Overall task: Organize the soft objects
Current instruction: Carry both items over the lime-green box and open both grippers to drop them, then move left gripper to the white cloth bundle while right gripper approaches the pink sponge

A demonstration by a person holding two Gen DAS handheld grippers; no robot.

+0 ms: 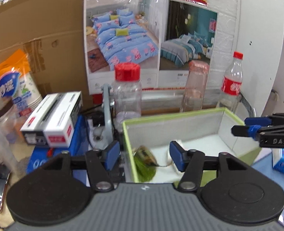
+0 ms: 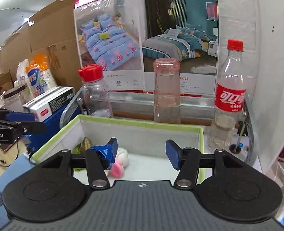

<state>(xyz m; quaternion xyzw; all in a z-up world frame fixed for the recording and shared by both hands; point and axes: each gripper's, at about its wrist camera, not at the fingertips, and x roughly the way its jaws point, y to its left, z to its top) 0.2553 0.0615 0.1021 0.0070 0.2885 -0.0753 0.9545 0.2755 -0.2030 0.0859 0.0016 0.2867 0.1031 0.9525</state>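
Both toys (image 2: 120, 161) beyond left claw (image 1: 144, 156)

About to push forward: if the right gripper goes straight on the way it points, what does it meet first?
Probably the box's far wall: the open right gripper points over the box interior, right of the white-and-pink soft toy. Depth is unclear.

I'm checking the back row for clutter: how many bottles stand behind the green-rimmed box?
3. A red-lidded clear jar-bottle at left, a pink-tinted bottle in the middle, a red-labelled cola bottle at right. The box may hide others.
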